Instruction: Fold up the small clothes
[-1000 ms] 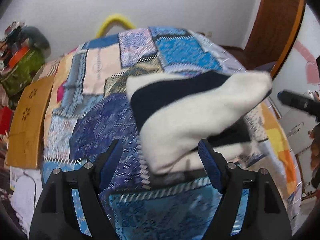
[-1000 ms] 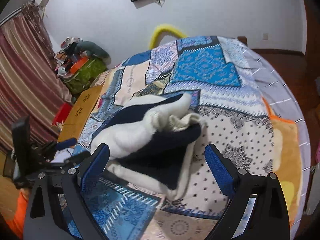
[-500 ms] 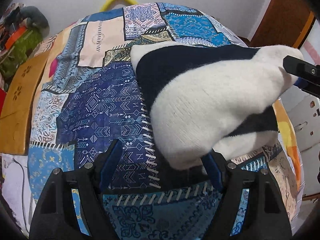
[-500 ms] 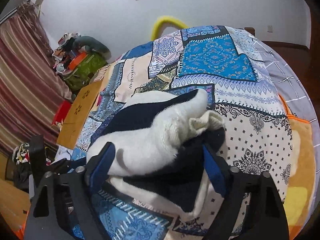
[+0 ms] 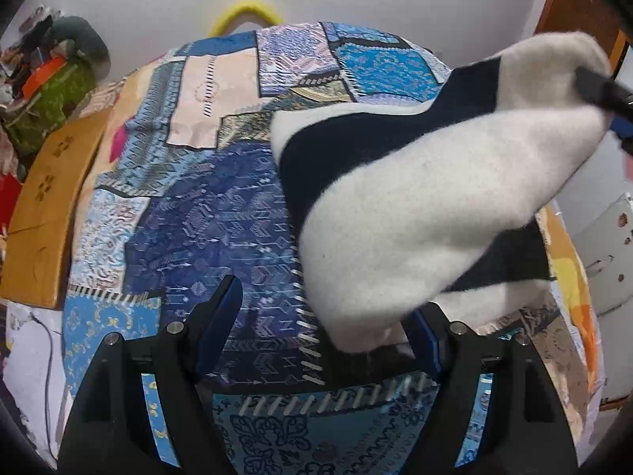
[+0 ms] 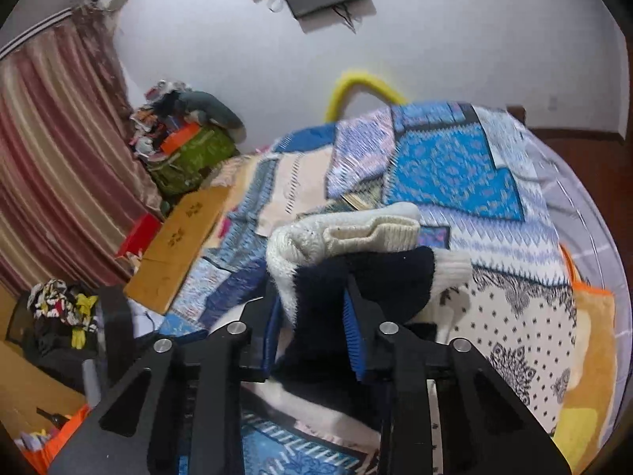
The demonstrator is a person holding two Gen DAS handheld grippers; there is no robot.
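A knitted garment [image 5: 415, 206] with white and navy bands lies partly on the patchwork bedspread [image 5: 198, 217]. Its far end is raised toward the upper right of the left wrist view, where my right gripper [image 5: 601, 91] holds it. In the right wrist view the right gripper [image 6: 312, 328] has its jaws closing, and the blue pads press on a bunched fold of the garment [image 6: 340, 237]. My left gripper [image 5: 322, 328] stands open just over the bedspread. The garment's lower white corner hangs between its fingers, close to the right one, which it partly hides.
A wooden board [image 5: 43, 213] lies along the bed's left edge. Behind it is a cluttered pile with a green bag [image 6: 190, 154] and a striped curtain [image 6: 51, 158]. A yellow hoop [image 5: 245, 12] rises at the bed's far end. An orange-yellow blanket [image 6: 589, 336] covers the right edge.
The right gripper's jaws have come together on the garment's bunched end and lifted it. In the left wrist view that end has risen to the upper right. The left gripper sank a little toward the bedspread.
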